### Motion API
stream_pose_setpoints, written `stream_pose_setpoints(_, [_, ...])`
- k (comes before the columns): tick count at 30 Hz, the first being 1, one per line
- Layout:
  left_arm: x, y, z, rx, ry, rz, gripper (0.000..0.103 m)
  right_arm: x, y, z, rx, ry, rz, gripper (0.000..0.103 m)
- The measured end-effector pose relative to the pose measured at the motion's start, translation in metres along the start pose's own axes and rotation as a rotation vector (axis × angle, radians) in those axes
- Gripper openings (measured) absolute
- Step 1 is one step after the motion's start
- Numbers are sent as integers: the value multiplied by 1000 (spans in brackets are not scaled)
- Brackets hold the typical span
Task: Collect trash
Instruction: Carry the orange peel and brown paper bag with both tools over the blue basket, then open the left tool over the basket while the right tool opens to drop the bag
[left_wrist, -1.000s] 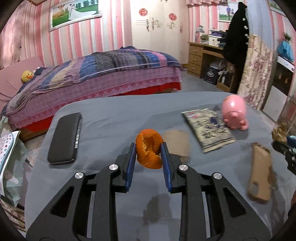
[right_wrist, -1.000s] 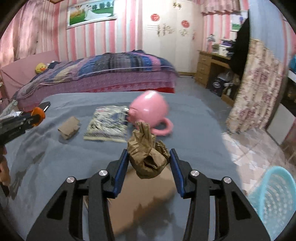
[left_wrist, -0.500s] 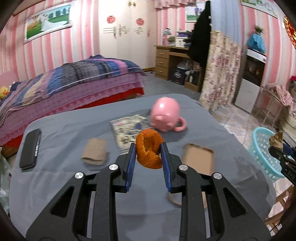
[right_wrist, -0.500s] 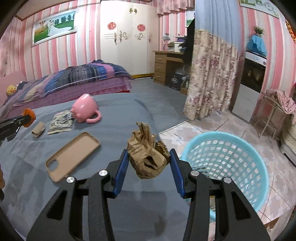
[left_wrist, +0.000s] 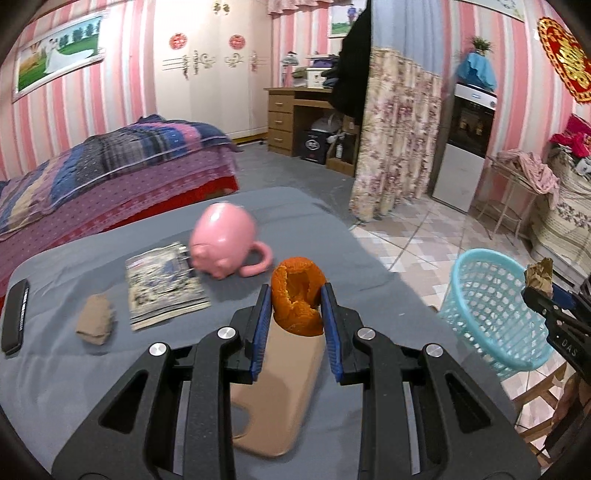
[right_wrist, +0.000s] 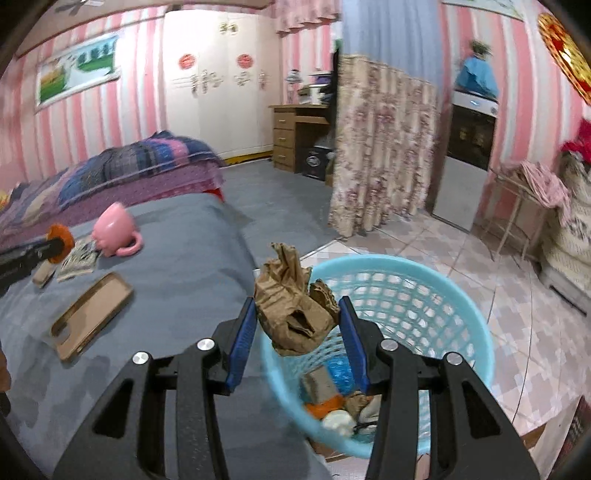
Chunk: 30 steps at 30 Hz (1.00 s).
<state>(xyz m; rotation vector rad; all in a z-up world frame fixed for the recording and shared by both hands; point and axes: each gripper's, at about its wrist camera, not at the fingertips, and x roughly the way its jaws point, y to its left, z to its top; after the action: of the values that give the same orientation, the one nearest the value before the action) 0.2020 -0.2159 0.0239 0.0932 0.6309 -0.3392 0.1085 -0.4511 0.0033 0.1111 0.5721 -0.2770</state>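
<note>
My left gripper (left_wrist: 295, 302) is shut on an orange peel (left_wrist: 298, 295), held above the grey-clothed table (left_wrist: 166, 369) and over a tan phone case (left_wrist: 275, 391). My right gripper (right_wrist: 297, 317) is shut on a crumpled brown paper wad (right_wrist: 291, 306), held at the near rim of a light blue basket (right_wrist: 443, 295) that stands on the tiled floor off the table's right edge. Inside the basket lie several pieces of trash (right_wrist: 332, 398). The left wrist view shows the basket (left_wrist: 491, 306) and the right gripper (left_wrist: 546, 295) with the paper wad (left_wrist: 540, 273) at the right.
On the table lie a pink mug on its side (left_wrist: 225, 243), a booklet (left_wrist: 162, 288), a small folded brown paper (left_wrist: 95, 319) and a black case (left_wrist: 14, 317). A bed (left_wrist: 110, 166) stands beyond the table; a floral curtain (left_wrist: 399, 140) and a metal rack (left_wrist: 517, 192) stand on the right.
Both grippers have swung right across the table with their loads. The basket has come into view; the right gripper now holds the paper wad at its rim.
</note>
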Motion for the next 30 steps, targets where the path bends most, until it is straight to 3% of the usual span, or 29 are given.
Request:
stream_pose_setpoints(12, [26, -80, 8, 92, 28, -111, 26, 5, -59, -5, 81, 2, -106, 46])
stream_pose_setpoints(21, [62, -145, -2, 170, 92, -208, 26, 14, -91, -9, 110, 21, -184, 46])
stream_pose_setpoints(30, [82, -207, -5, 256, 77, -287, 26, 22, -125, -15, 170, 53, -234, 46])
